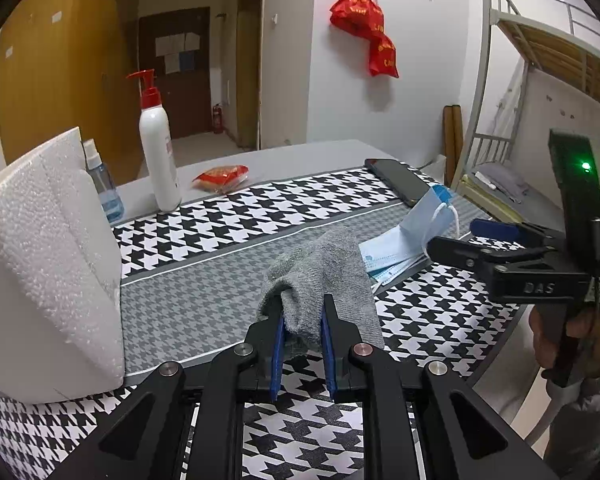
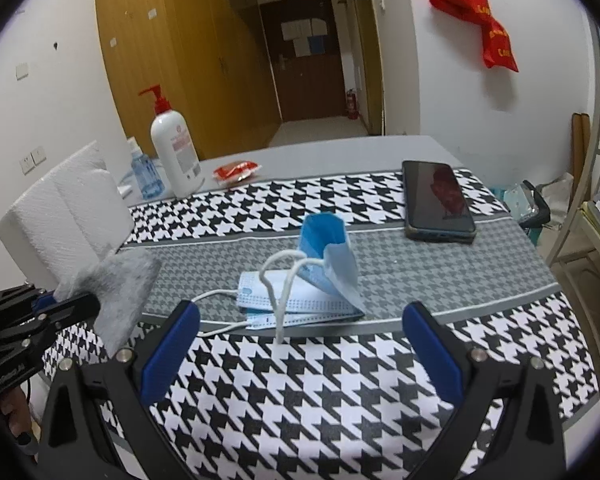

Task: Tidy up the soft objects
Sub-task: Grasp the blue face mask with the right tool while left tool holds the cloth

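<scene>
Our left gripper [image 1: 302, 336] clamps the grey knitted cloth [image 1: 320, 276]. Our right gripper [image 2: 300, 344], jaws spread, should close squarely on the pale blue pleated face masks [image 2: 300, 300] just ahead.

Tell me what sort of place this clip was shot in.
Most likely a dormitory room: a metal bunk bed stands to one side, wooden wardrobes line the wall, and a table with a houndstooth cloth serves as the work surface.
</scene>
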A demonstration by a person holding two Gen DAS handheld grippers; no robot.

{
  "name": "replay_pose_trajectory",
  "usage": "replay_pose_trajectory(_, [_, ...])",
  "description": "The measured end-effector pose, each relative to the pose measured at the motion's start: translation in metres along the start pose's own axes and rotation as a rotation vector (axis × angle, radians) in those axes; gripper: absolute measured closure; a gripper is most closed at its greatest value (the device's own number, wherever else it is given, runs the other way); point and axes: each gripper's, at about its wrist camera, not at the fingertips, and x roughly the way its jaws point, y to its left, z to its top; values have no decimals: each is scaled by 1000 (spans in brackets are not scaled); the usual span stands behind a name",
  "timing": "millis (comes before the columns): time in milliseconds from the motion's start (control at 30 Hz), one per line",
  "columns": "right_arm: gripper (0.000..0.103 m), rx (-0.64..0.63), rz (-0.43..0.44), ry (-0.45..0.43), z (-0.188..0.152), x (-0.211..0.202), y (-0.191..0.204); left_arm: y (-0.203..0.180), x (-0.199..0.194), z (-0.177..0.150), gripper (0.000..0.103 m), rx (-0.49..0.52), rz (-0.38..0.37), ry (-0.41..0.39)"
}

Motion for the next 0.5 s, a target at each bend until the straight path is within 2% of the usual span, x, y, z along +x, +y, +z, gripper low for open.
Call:
replay_pose_trajectory(200, [29,-8,-32,57,7,22,-2,2,5,0,86,-7,-11,6])
replay_pose_trajectory(267, [32,-4,-44,62,9,26,-5,3,5,-1,86,-7,-12,7])
replay_pose_trajectory(333, [39,-1,-62,62,11,28,-7,3,6,-1,86,-7,-12,8])
replay_pose_trajectory(467, [47,-5,-84,74,13,35,-10,4,6,-1,86,-8,-19,7])
replay_pose_trajectory(500, [52,-3,-88,78,13,37,-11,4,5,-1,86,-7,-20,6])
